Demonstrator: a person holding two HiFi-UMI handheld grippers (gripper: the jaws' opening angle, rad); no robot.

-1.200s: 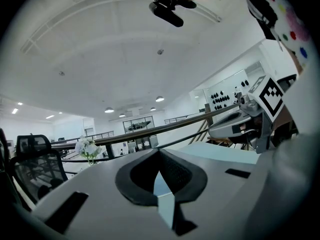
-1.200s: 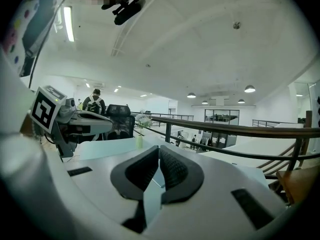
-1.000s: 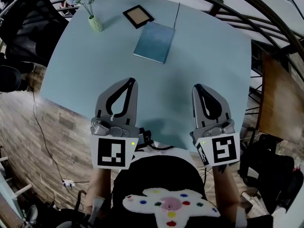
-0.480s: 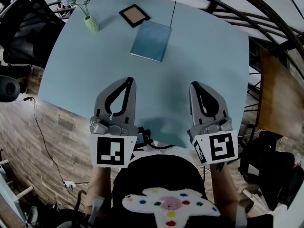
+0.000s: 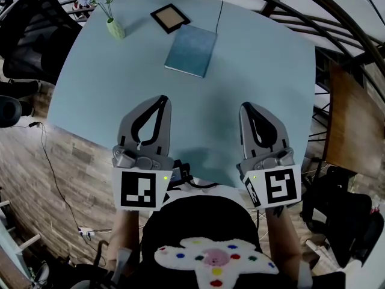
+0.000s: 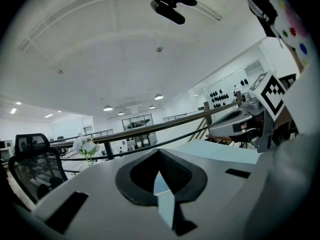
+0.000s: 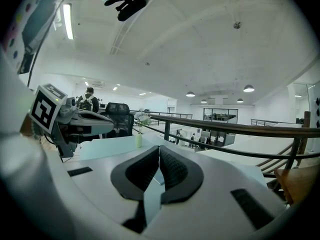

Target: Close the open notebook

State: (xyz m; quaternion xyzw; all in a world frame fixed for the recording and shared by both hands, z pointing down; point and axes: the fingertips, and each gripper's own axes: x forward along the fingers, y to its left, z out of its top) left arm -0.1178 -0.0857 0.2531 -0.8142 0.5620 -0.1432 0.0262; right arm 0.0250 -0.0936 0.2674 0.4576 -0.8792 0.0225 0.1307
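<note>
Notebook [image 5: 192,51] (closed, blue cover up) shows whole only in head view

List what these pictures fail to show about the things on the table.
- notebook: cover print too small, head view.
- picture frame: its content too small, head view.
- table: near edge hidden by the left gripper, right gripper and the person's body, head view.

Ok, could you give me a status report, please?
Left gripper, right gripper shut, empty. Notebook ahead, flat, looks closed. Nothing between; picture frame, vase beyond.
</note>
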